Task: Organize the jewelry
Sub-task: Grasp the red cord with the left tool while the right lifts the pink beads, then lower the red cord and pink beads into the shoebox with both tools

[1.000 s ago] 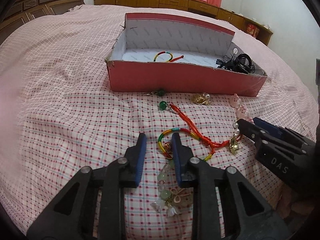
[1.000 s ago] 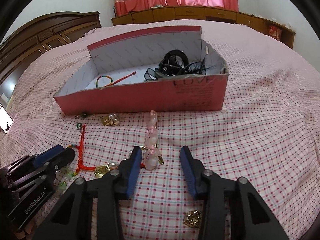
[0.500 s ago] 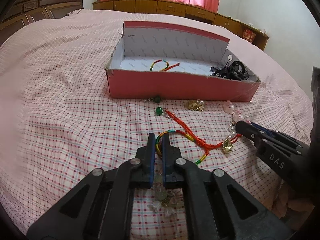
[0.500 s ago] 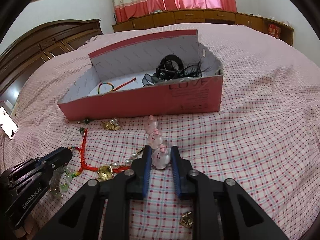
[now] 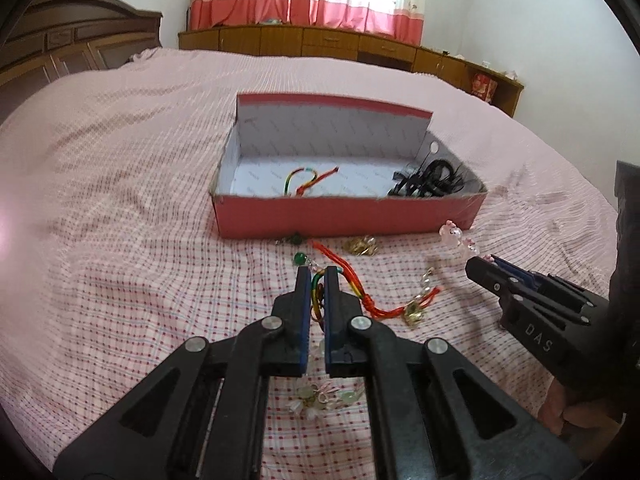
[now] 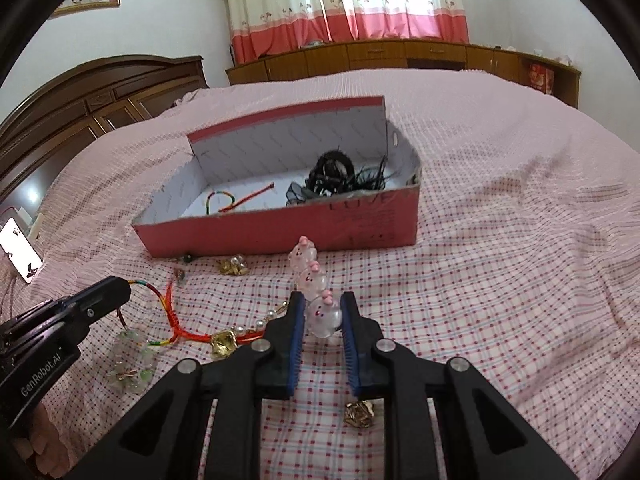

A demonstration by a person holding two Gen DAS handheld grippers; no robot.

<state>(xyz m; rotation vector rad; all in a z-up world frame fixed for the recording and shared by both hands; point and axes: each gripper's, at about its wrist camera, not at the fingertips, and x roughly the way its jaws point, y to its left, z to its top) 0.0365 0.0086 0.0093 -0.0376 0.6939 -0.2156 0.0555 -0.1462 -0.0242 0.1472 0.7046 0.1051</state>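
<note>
My left gripper point(image 5: 317, 276) is shut on a rainbow cord bracelet point(image 5: 318, 286) and holds it lifted above the bedspread, its red cord point(image 5: 352, 286) trailing to the right. It also shows in the right wrist view point(image 6: 108, 292). My right gripper point(image 6: 323, 308) is shut on a pink pig bead bracelet point(image 6: 318, 304), raised off the bed; it also shows in the left wrist view point(image 5: 486, 270). A red cardboard box point(image 5: 348, 216) lies ahead, holding another rainbow bracelet point(image 5: 306, 178) and black hair ties point(image 5: 430, 178).
On the checked bedspread lie a gold charm point(image 5: 362, 246), a green bead earring point(image 5: 294, 238), a pale jade flower piece point(image 6: 130, 356), a pearl strand with a gold charm point(image 6: 236, 338) and a gold clip point(image 6: 360, 414). A phone point(image 6: 20, 256) lies at far left.
Both grippers closed on their bracelets and lifted them off the bed, rising and pulling back from the box. The red cord now trails from the left gripper.
</note>
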